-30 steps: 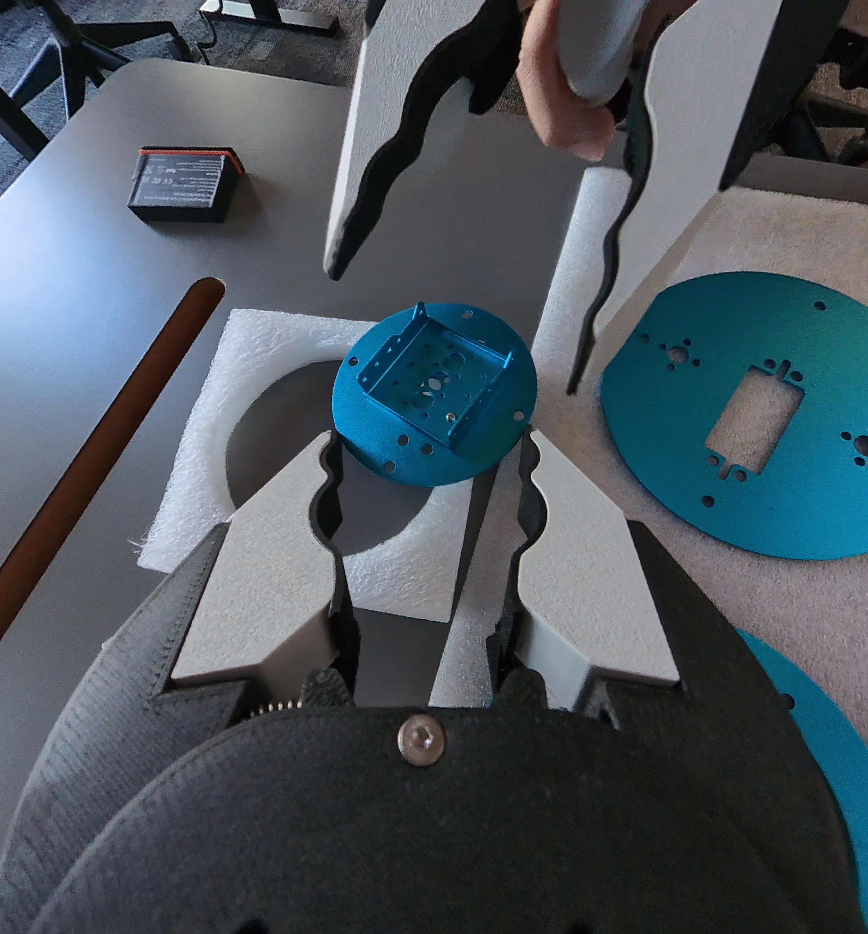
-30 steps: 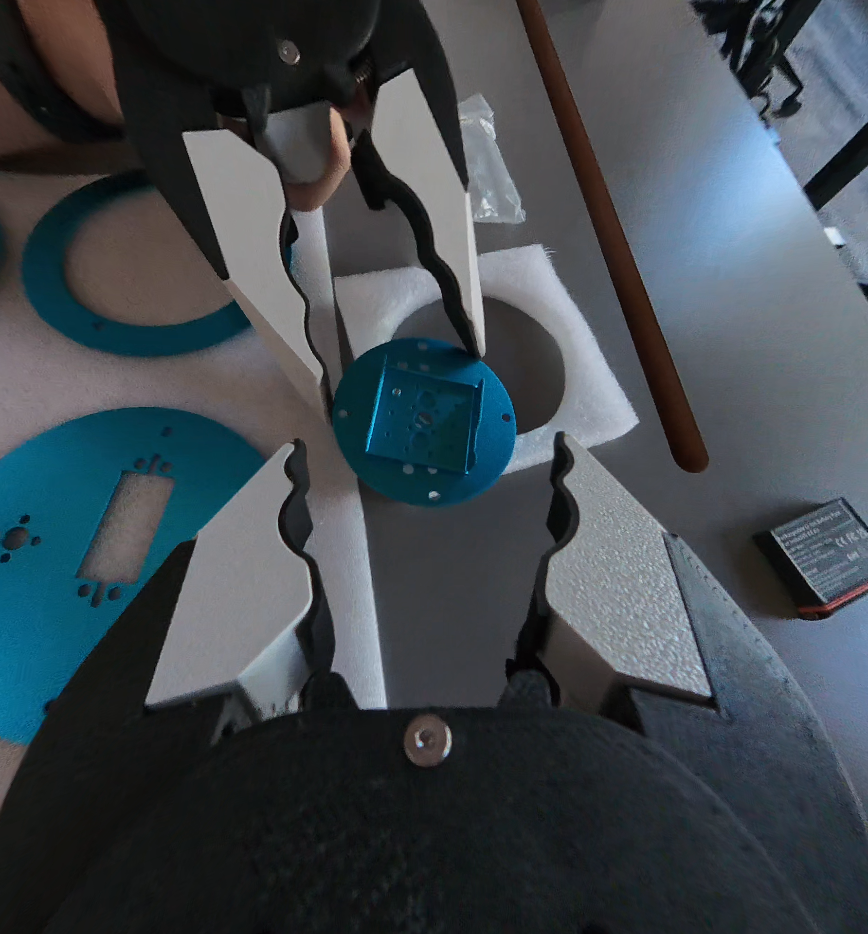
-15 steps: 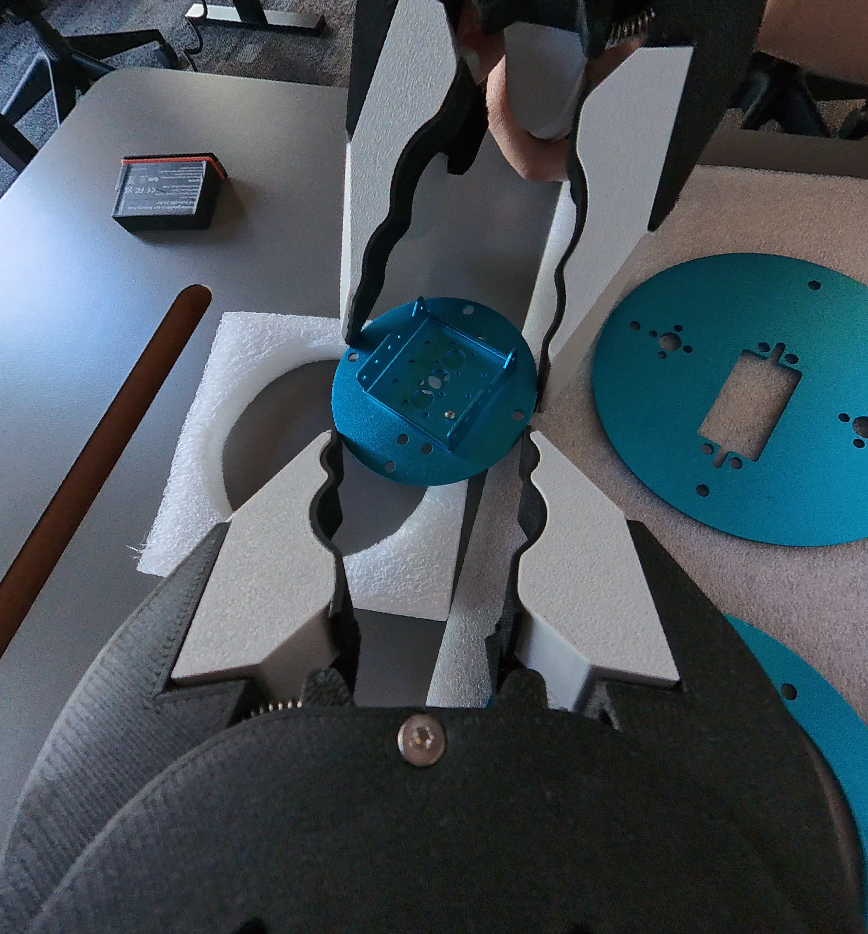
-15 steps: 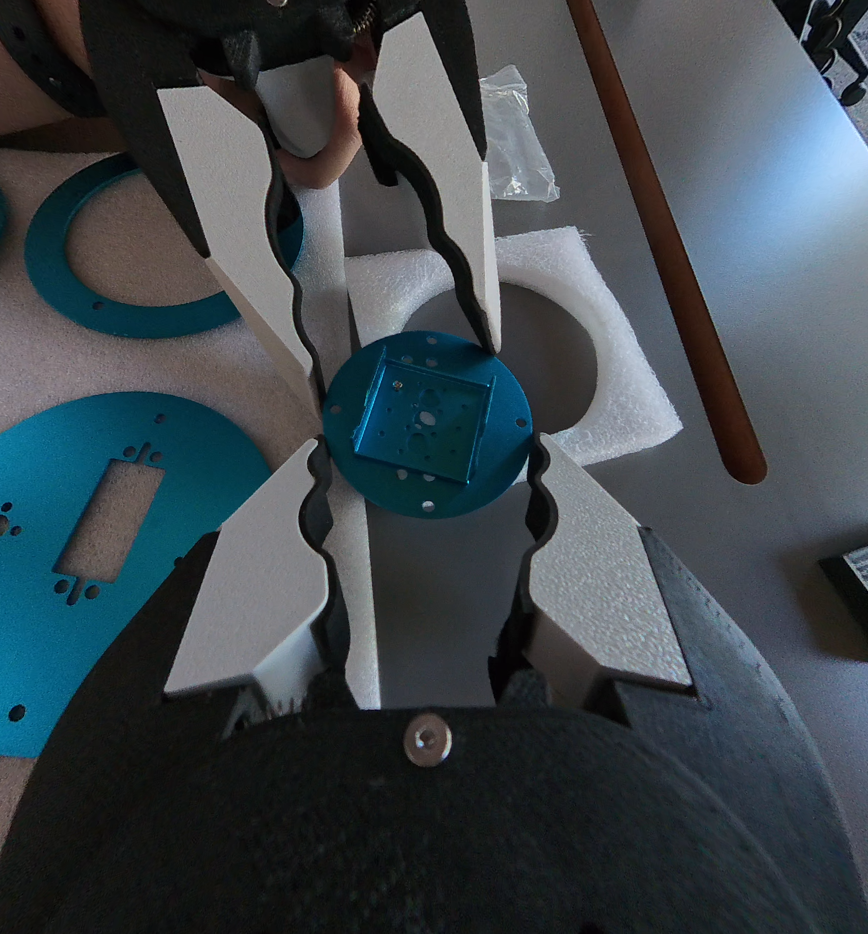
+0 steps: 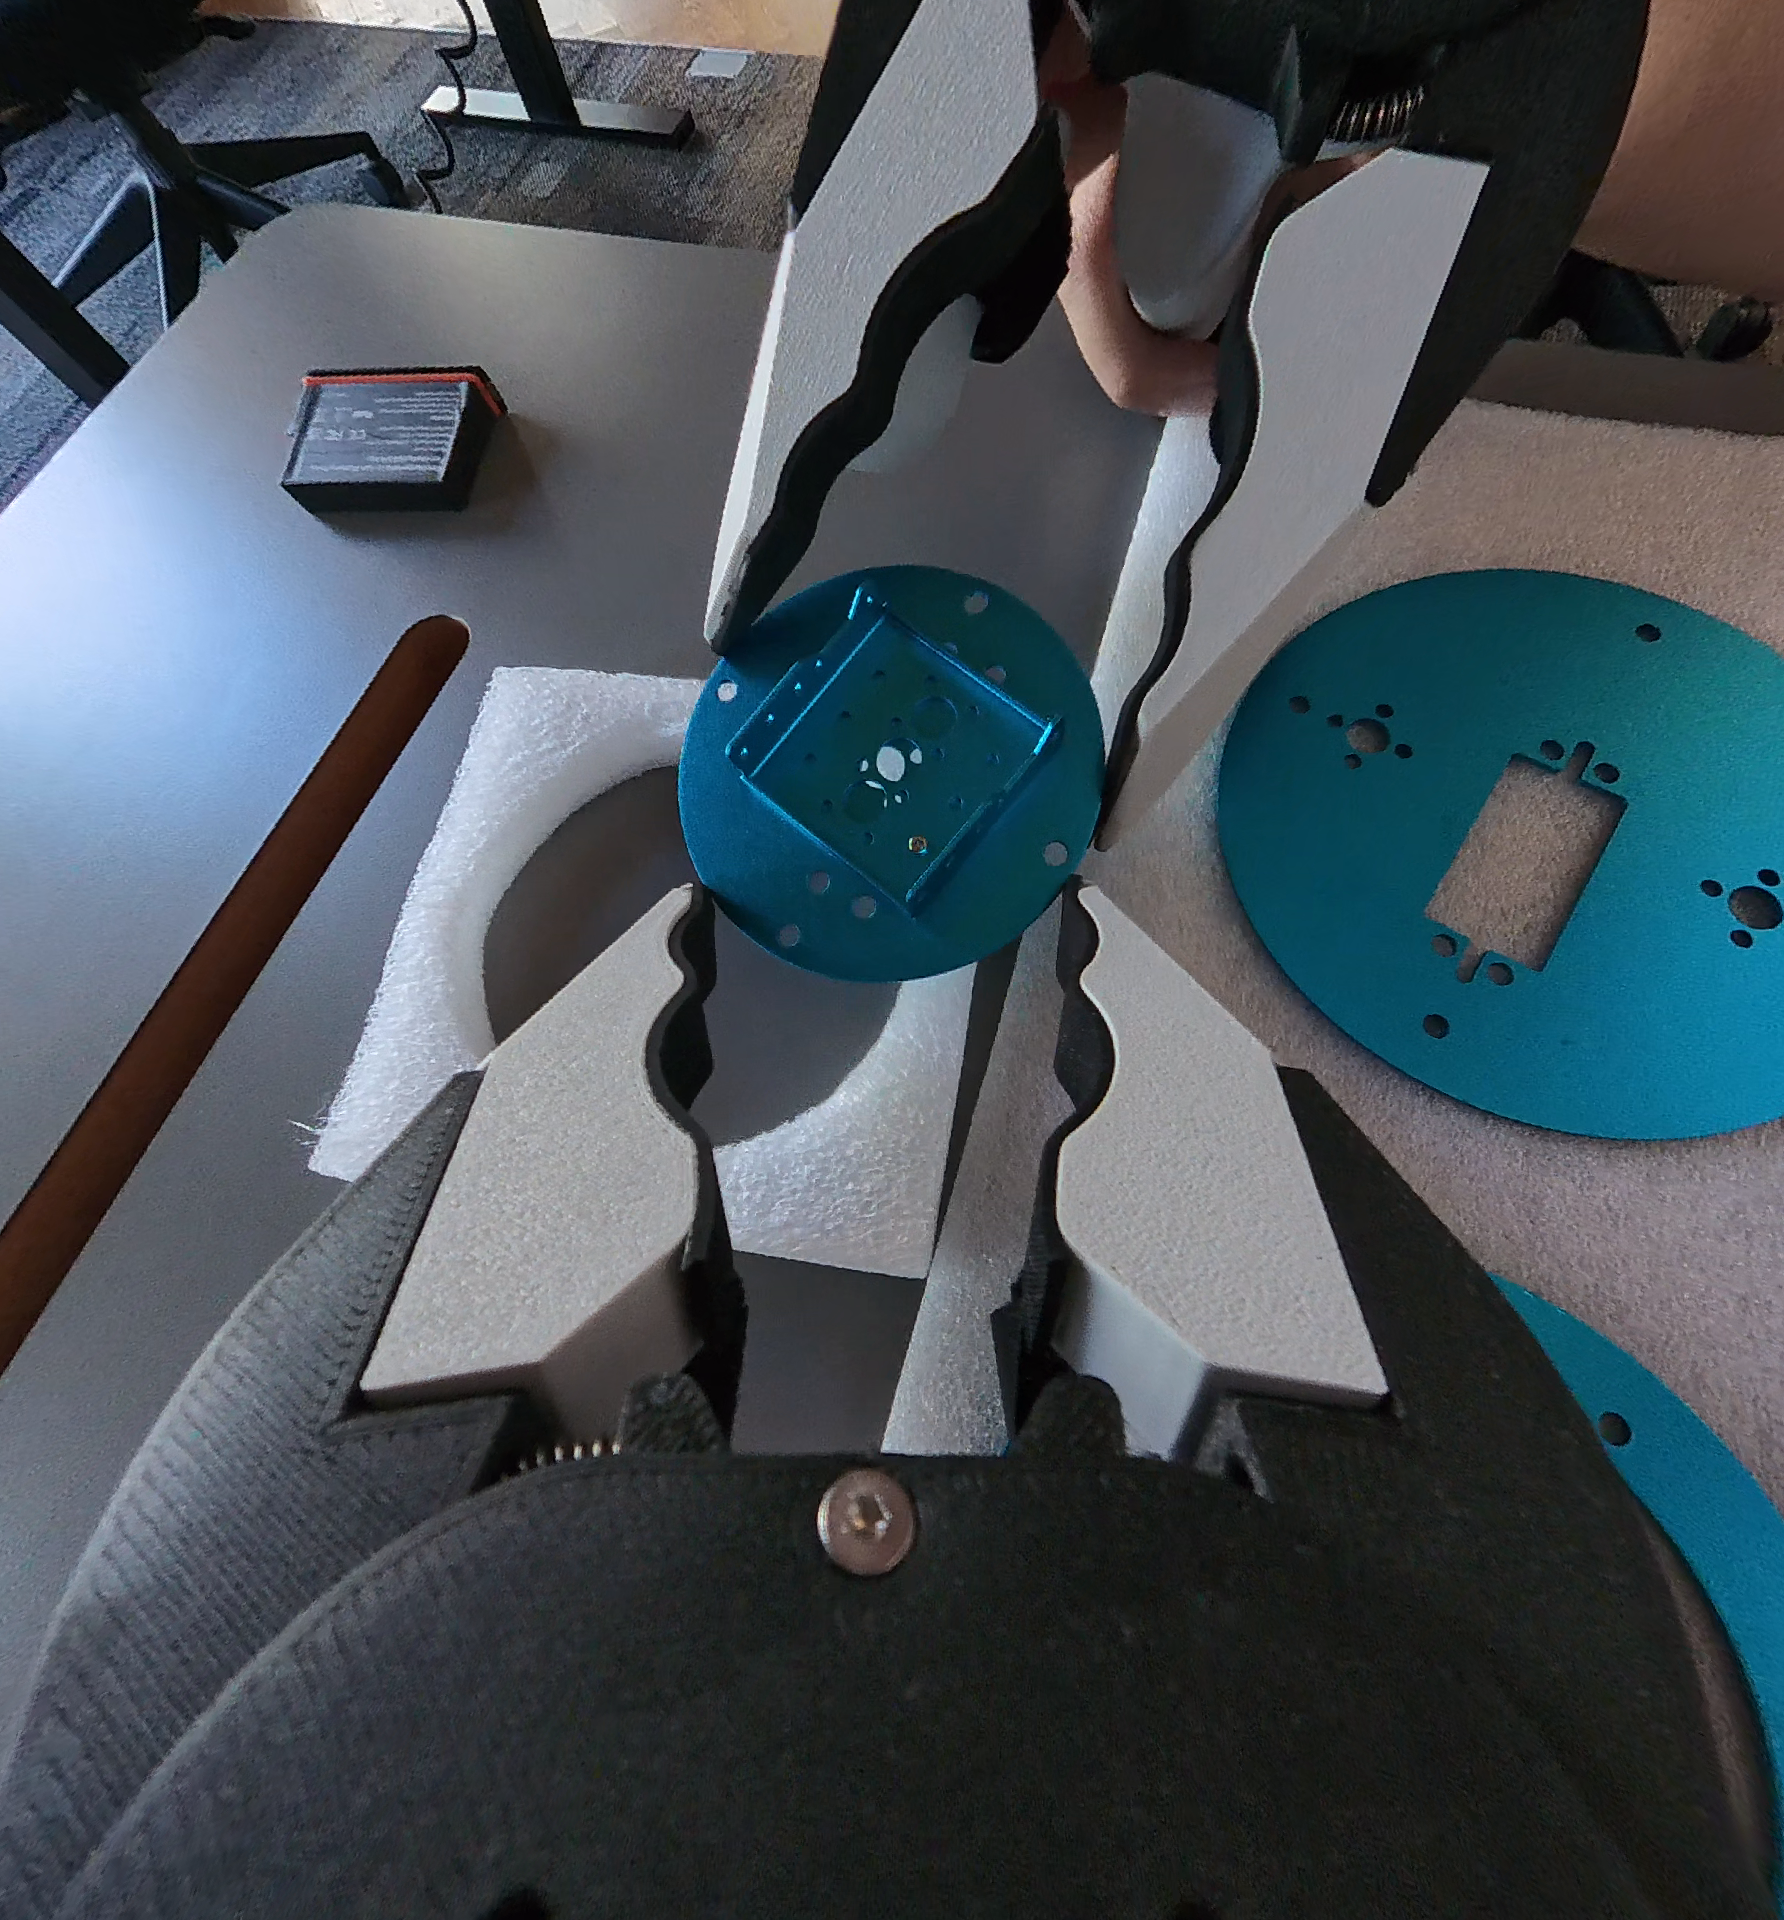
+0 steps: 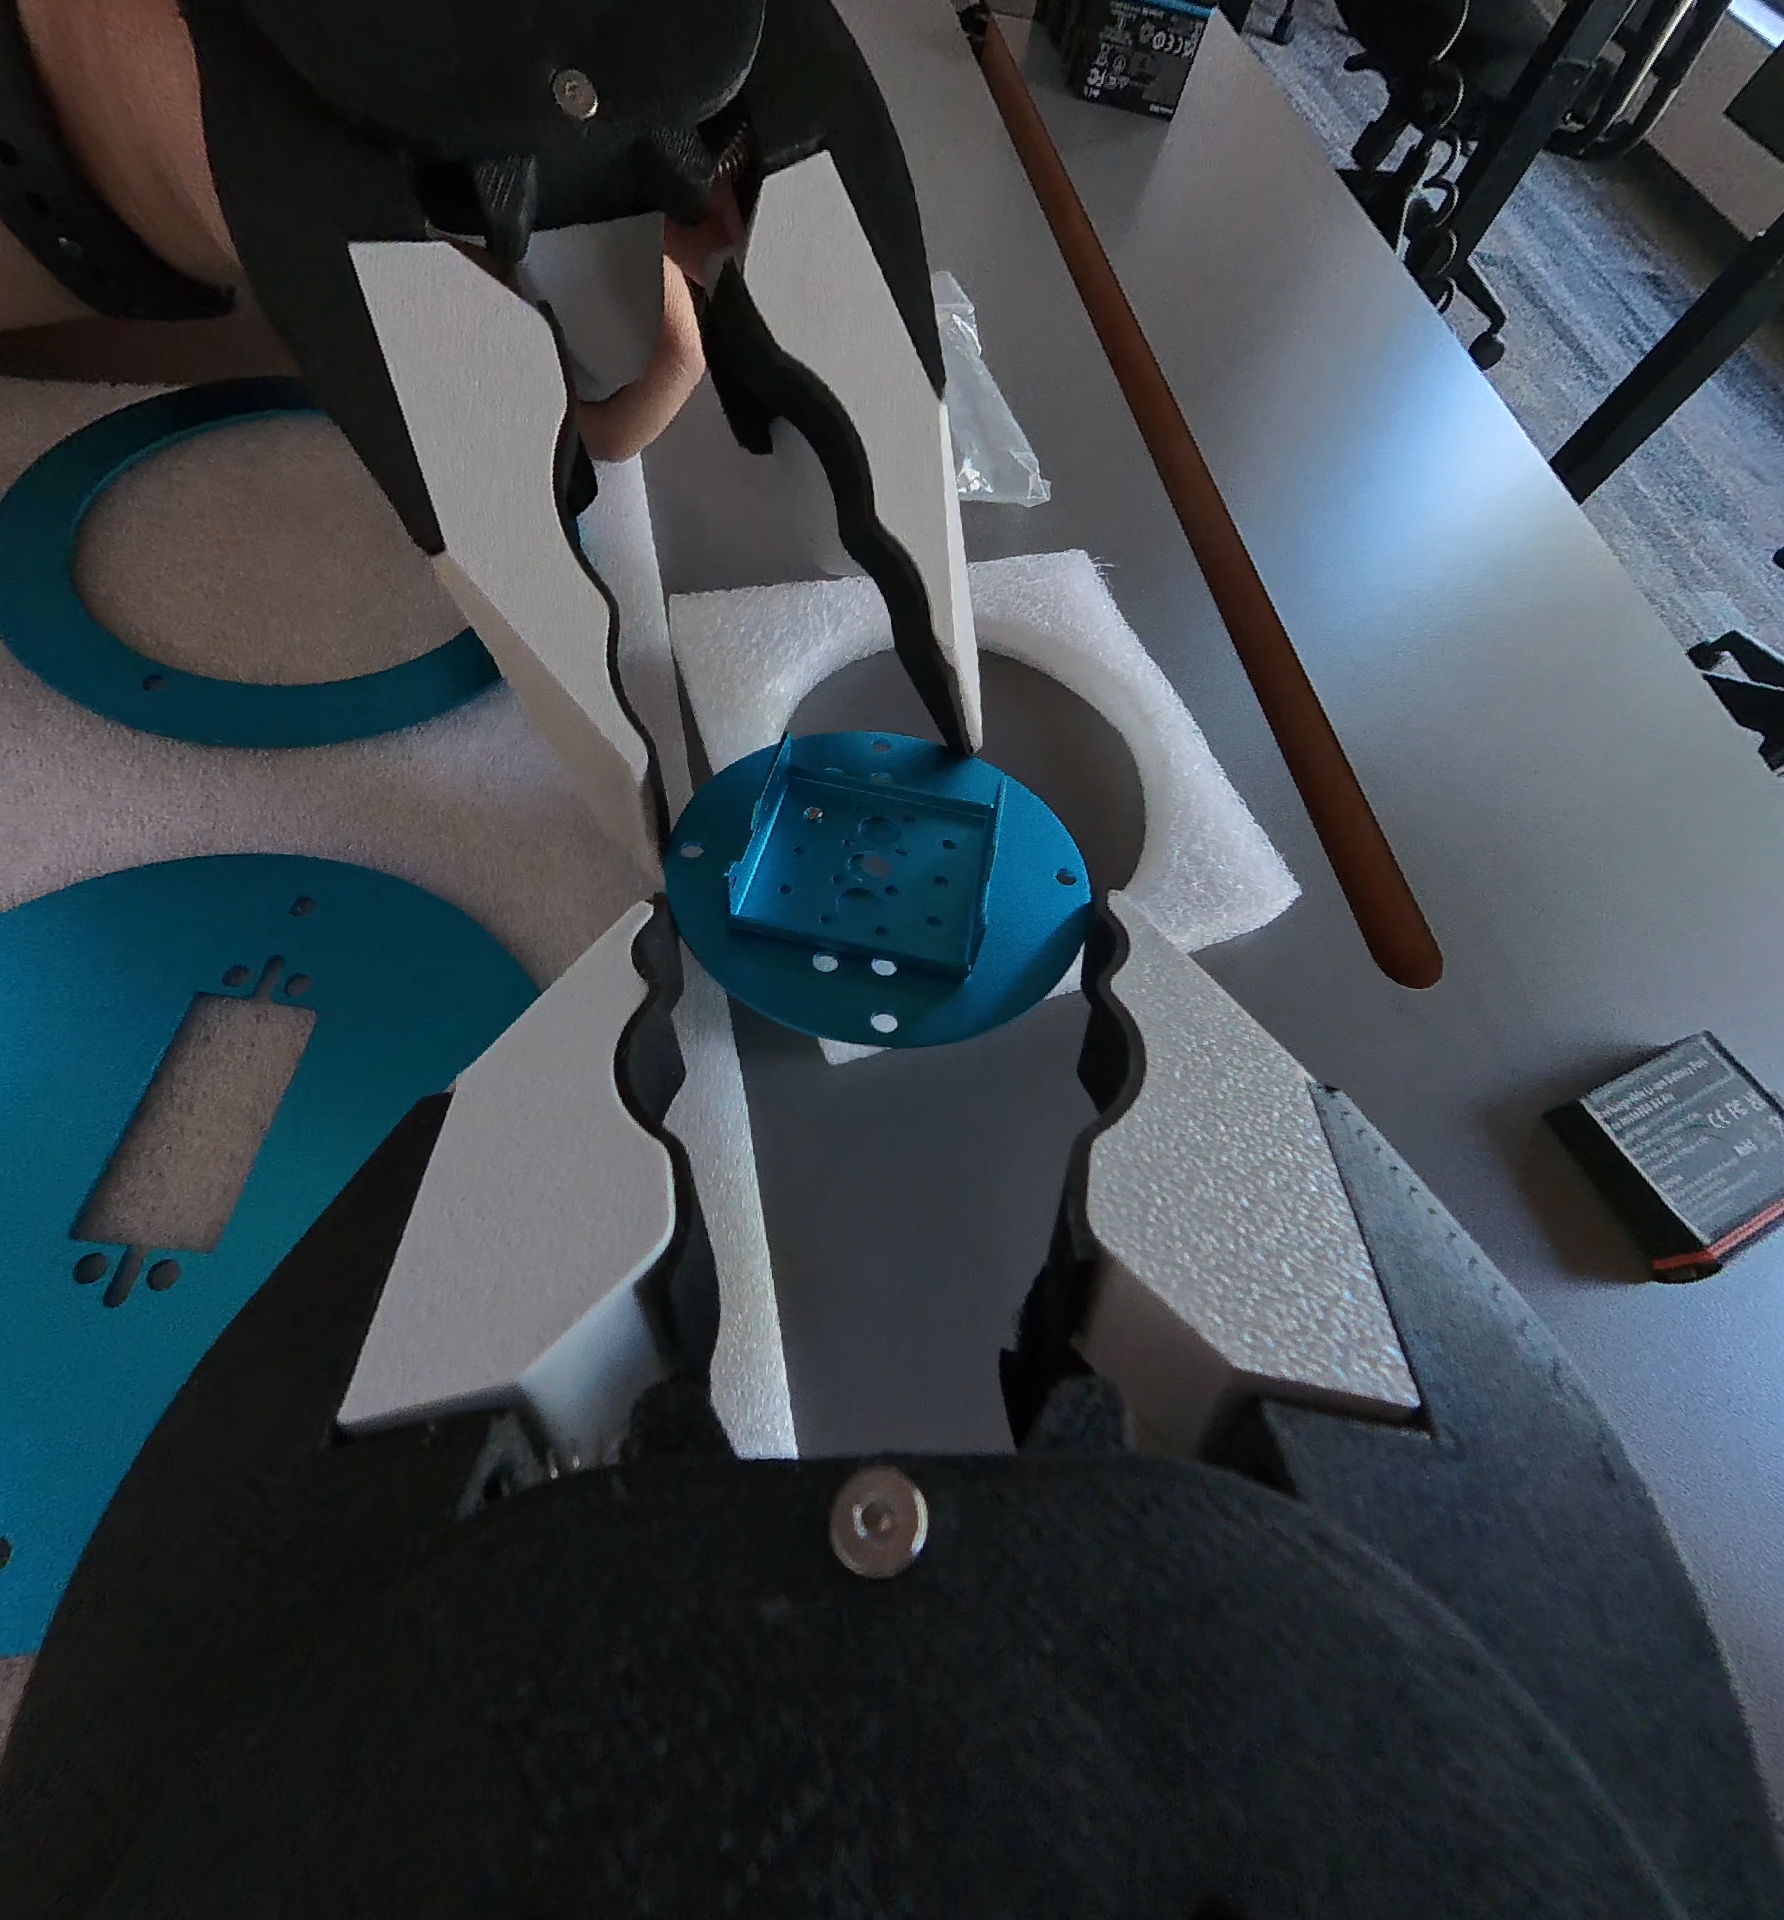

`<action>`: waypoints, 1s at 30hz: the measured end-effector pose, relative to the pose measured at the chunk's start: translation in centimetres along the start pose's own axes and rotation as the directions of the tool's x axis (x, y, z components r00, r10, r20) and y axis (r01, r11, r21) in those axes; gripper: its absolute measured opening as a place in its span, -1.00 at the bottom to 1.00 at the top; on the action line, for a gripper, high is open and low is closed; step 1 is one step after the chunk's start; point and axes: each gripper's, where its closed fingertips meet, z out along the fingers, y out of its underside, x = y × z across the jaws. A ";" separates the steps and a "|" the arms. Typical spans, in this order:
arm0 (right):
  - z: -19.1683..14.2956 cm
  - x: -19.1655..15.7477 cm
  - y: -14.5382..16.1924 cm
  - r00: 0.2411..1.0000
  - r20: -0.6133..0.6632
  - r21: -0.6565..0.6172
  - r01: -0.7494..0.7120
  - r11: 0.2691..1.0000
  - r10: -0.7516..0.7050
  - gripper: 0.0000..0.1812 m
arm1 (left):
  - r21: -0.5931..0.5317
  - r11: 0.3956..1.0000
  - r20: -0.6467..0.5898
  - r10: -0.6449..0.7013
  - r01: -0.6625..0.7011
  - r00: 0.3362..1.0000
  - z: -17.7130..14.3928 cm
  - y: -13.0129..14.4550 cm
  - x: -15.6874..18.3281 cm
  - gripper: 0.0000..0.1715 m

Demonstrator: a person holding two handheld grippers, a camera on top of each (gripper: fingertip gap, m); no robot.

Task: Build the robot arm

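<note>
A small blue disc (image 5: 929, 935) with a square blue bracket (image 5: 888, 769) on top sits between both grippers, above a white foam ring (image 5: 431, 935). My left gripper (image 5: 886, 899) is shut on the disc's near rim, one fingertip on each side. My right gripper (image 6: 877, 912) reaches in from the opposite side, and its fingertips press the disc (image 6: 1013, 966) at its widest part. Each gripper shows in the other's view: the right gripper (image 5: 914, 732) from above and the left gripper (image 6: 805, 798) likewise. A person's hand shows behind each.
A large blue plate (image 5: 1335, 831) with a rectangular cutout lies on a beige foam pad (image 5: 1490, 1195). A blue ring (image 6: 244, 707) and another blue plate (image 5: 1698, 1558) lie there too. A black battery pack (image 5: 389, 436), a plastic bag (image 6: 981, 436) and a long brown slot (image 5: 192, 935) are on the grey table (image 5: 140, 623). Only a small space, under 4 cm, lies between the two pairs of fingers.
My right gripper has come down to the disc and narrowed its jaws until the fingertips meet the rim. The left gripper's jaws kept the same width. The disc shifted slightly.
</note>
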 end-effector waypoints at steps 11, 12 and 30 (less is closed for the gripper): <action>0.3 0.0 0.5 1.000 0.018 -0.036 -0.012 0.999 0.013 -0.16 | -0.022 1.000 0.003 0.000 0.000 1.000 0.2 0.3 0.0 -0.24; 0.4 -0.1 0.9 1.000 0.021 -0.059 -0.012 0.998 0.014 -0.16 | -0.038 0.999 0.007 0.008 -0.008 1.000 0.4 0.5 0.0 -0.24; 0.4 0.0 1.2 1.000 0.003 -0.081 -0.018 0.997 0.018 -0.16 | -0.007 0.991 -0.080 -0.133 0.133 0.988 -0.6 0.3 0.2 -0.29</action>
